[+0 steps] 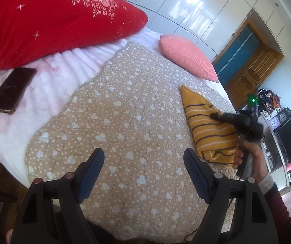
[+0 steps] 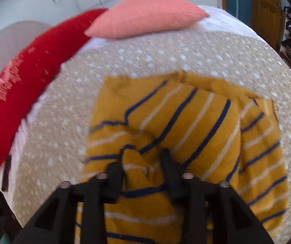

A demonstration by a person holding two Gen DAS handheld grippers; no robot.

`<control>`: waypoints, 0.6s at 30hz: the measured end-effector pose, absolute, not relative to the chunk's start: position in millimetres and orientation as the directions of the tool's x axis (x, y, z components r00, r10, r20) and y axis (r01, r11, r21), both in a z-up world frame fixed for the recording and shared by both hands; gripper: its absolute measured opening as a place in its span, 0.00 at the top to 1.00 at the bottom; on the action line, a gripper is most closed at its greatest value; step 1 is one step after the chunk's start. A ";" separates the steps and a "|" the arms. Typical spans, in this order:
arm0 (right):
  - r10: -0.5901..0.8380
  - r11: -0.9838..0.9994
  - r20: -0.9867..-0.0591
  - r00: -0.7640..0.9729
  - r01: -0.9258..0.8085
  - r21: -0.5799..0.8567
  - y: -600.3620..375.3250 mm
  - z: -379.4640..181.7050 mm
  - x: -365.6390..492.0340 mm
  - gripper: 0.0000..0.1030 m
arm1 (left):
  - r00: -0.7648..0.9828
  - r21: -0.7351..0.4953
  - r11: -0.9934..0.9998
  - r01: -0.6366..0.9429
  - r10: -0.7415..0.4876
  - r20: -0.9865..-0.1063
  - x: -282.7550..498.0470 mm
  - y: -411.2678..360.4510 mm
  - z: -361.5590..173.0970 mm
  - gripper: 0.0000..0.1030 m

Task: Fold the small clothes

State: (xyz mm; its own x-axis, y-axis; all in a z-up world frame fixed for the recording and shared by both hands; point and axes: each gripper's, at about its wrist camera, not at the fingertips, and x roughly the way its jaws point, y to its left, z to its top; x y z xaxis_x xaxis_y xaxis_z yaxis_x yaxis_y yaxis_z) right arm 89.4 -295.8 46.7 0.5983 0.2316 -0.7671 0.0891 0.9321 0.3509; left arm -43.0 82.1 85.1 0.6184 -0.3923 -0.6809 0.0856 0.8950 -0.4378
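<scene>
A mustard-yellow garment with navy and white stripes (image 1: 208, 128) lies partly folded on the beige heart-print quilt (image 1: 125, 122), at the right. My left gripper (image 1: 143, 162) is open and empty above the quilt, to the left of the garment. My right gripper (image 2: 143, 158) is shut on a bunched fold of the striped garment (image 2: 186, 122), which fills the right wrist view; it also shows from the side in the left wrist view (image 1: 226, 118), resting over the garment.
A red pillow (image 1: 50, 20) and a pink cushion (image 1: 188, 57) lie at the far end of the bed. A dark phone (image 1: 12, 90) lies on the white fleece blanket (image 1: 50, 85) at the left. A wooden door (image 1: 251, 67) and cluttered shelves stand at the right.
</scene>
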 end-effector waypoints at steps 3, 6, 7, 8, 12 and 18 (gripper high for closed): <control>0.296 0.893 -0.656 0.694 0.043 0.449 -301.6 88.6 68.5 0.88 | 0.629 -0.411 0.907 0.092 -0.373 -0.682 -45.2 80.5 92.0 0.23; 0.321 0.854 -0.566 0.759 0.025 0.519 -324.3 117.1 44.6 0.88 | 0.633 -0.415 0.905 0.096 -0.377 -0.676 -46.2 75.6 95.9 0.23; 0.318 0.839 -0.541 0.779 0.035 0.543 -339.0 120.8 33.7 0.88 | 0.635 -0.417 0.903 0.099 -0.380 -0.673 -47.1 72.3 96.4 0.23; 0.311 0.823 -0.525 0.792 0.052 0.566 -353.4 119.7 23.5 0.88 | 0.635 -0.418 0.903 0.101 -0.383 -0.671 -47.3 69.3 95.9 0.23; 0.315 0.653 -0.483 0.817 0.183 0.735 -440.0 60.7 -11.3 0.88 | 0.596 -0.416 0.901 0.127 -0.404 -0.694 -43.0 44.3 87.4 0.23; 0.239 0.419 -0.502 0.832 0.378 0.826 -527.1 -38.3 -62.9 0.88 | 0.560 -0.373 0.907 0.196 -0.416 -0.716 -38.5 -5.4 88.6 0.23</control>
State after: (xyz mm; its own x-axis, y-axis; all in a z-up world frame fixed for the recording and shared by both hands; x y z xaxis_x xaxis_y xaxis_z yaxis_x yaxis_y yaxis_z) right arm -62.9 -527.1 -38.3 0.8315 0.2386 -0.5017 0.3778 0.4191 0.8256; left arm -38.5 -5.4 88.6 0.5602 -0.4162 -0.7162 0.1965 0.9067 -0.3733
